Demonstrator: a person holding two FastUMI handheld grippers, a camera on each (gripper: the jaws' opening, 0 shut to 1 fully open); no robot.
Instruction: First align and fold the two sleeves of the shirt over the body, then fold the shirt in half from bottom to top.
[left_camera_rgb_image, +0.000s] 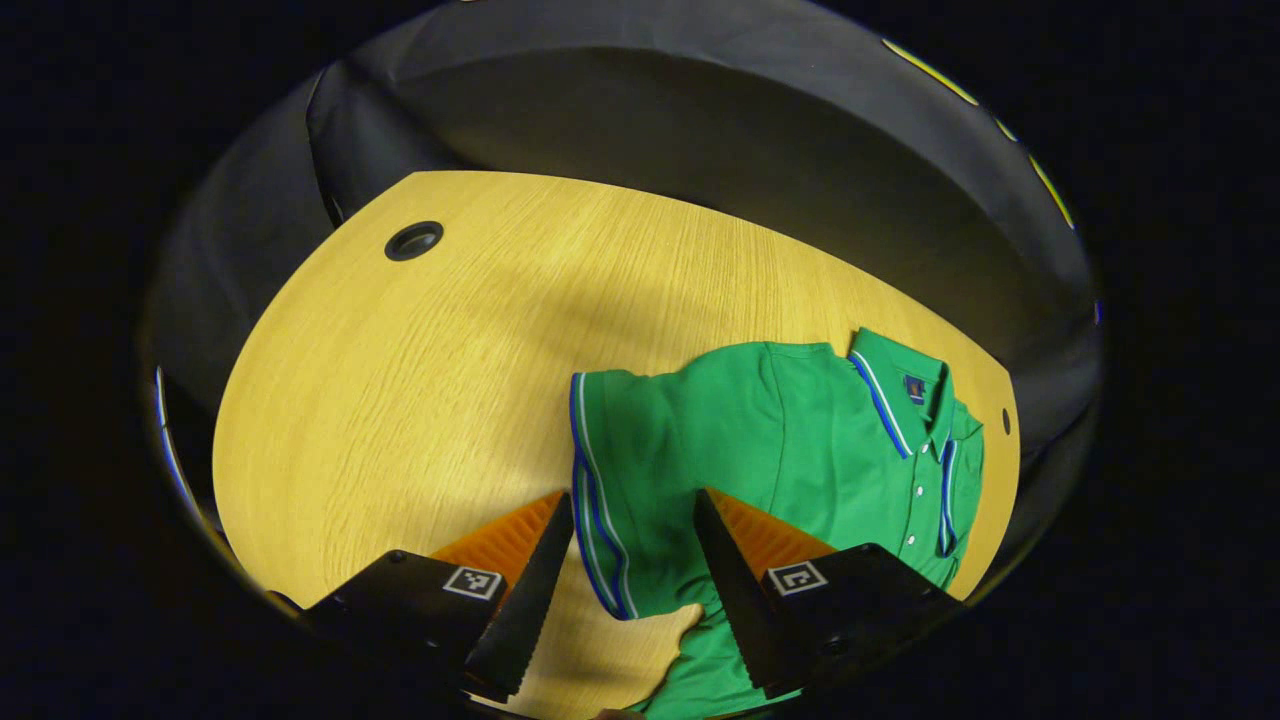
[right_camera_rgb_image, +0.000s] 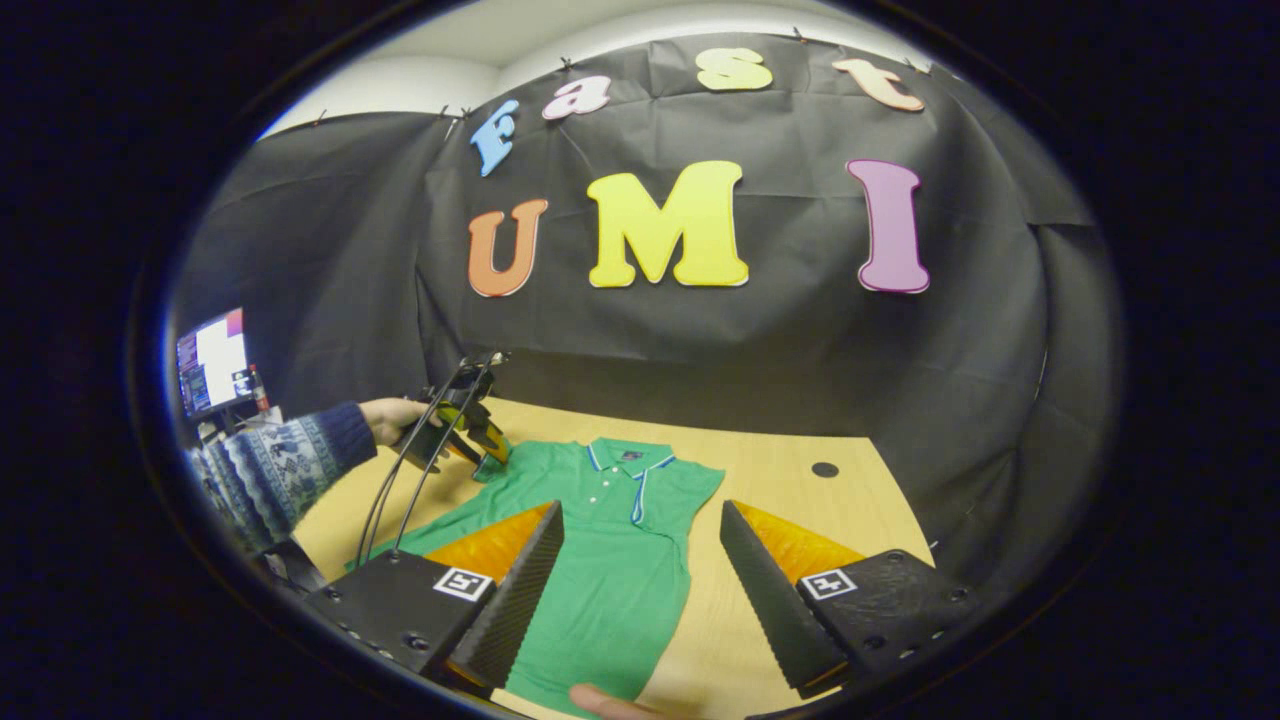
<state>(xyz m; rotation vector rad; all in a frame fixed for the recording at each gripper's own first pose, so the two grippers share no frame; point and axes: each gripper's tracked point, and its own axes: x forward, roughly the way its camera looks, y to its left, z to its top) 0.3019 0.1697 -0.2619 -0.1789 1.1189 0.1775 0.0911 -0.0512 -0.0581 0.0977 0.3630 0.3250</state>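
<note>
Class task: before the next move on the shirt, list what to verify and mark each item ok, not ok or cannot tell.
1. Left gripper open over the sleeve: ok.
2. Both fingers pressing the sleeve: not ok, no grip yet.
3. Right gripper open, above the shirt: ok.
4. Right-hand sleeve already folded over the body: cannot tell.
5. Shirt lying flat, collar toward the wall: ok.
6. Table free beside the shirt: ok.

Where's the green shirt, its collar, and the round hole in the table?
green shirt (right_camera_rgb_image: 610, 570): right gripper view, middle of the body.
collar (left_camera_rgb_image: 885, 390): left gripper view, striped edge.
round hole (left_camera_rgb_image: 413, 240): left gripper view, its dark centre.
</note>
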